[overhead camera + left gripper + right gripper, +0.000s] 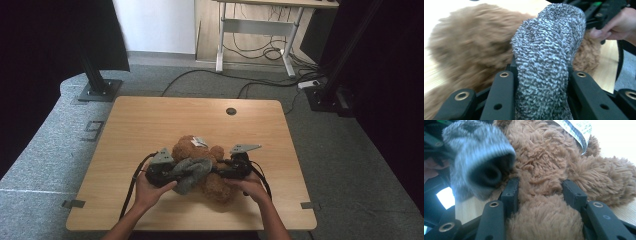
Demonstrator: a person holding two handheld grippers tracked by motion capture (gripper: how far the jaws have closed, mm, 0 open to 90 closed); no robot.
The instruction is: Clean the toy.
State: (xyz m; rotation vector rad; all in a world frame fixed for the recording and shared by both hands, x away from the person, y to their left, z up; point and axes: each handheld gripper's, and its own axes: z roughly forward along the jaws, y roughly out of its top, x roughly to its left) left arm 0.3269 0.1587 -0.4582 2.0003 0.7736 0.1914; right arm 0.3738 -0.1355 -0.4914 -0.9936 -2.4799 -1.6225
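A brown plush teddy bear (pixel 207 167) with a white printed label (pixel 199 142) lies near the front middle of the light wooden table (pixel 150 120), between the person's two hand-held grippers. The left gripper (pixel 541 75) has its black jaws clamped on a grey-and-white knitted fuzzy sock (pixel 549 50), whose free end drapes over the bear. The right gripper (pixel 540 187) has its jaws pressed into a limb of the bear, with the sock's open cuff just beside them.
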